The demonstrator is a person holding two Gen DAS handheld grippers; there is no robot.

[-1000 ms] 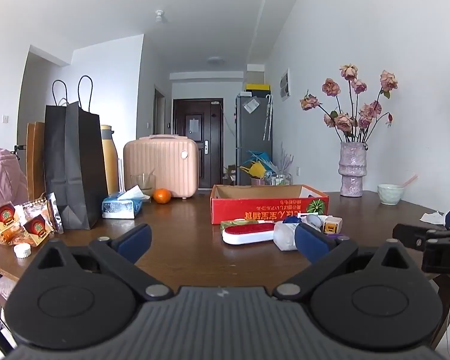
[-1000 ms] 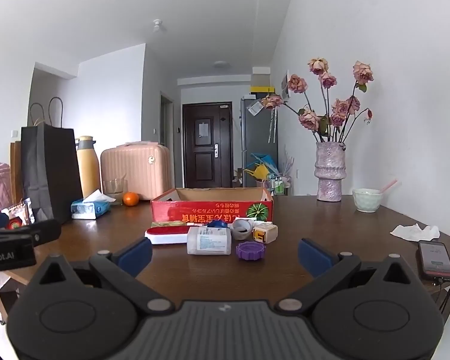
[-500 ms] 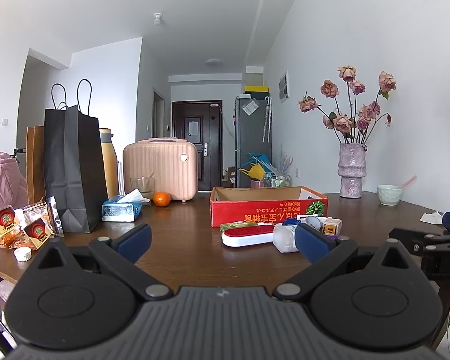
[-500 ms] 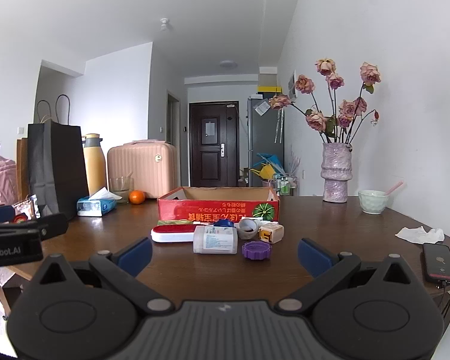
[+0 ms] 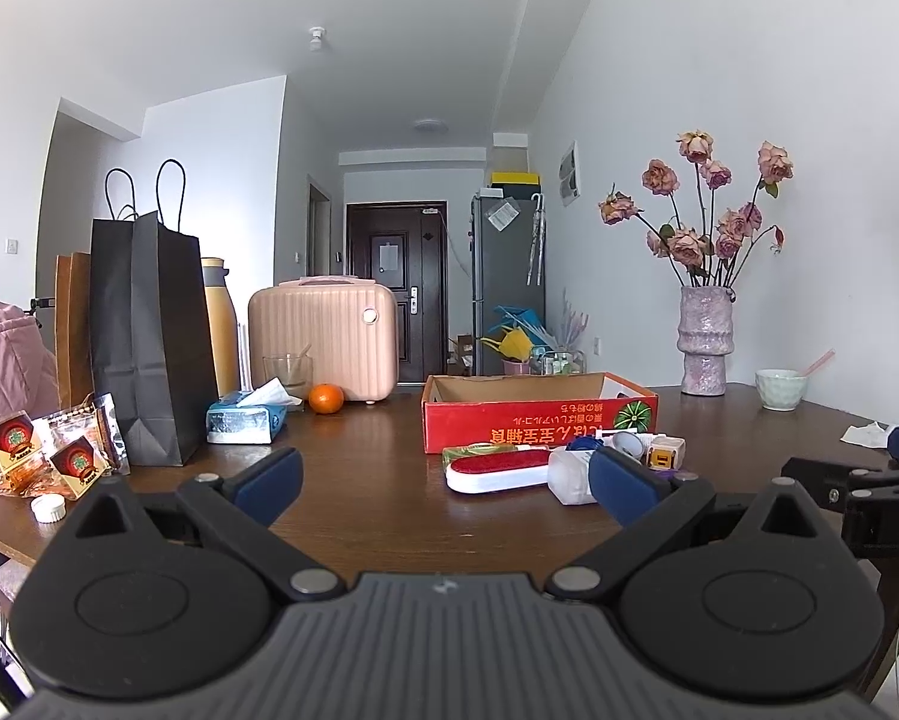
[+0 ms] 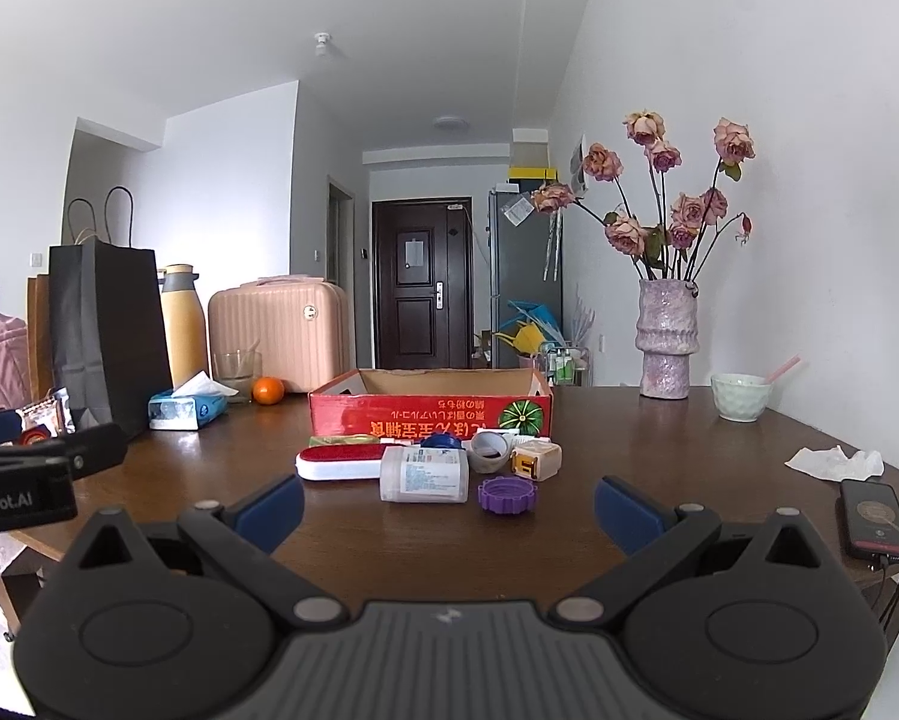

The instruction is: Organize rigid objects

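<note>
While both hover: left gripper (image 5: pixel 443 477) — jaws apart
Right gripper (image 6: pixel 446 501): jaws apart — empty
White bottle (image 6: pixel 423 474): lying before red box (image 6: pixel 428 414)

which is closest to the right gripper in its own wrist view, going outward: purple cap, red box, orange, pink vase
1. purple cap, just ahead, centre.
2. red box, behind the clutter, centre.
3. orange, beyond the box front, left.
4. pink vase, far right; its order against the orange is too close to call.

Bright, even daylight fills both sharp fisheye views, walls bowing at the dark-cornered edges, shadows soft.
</note>
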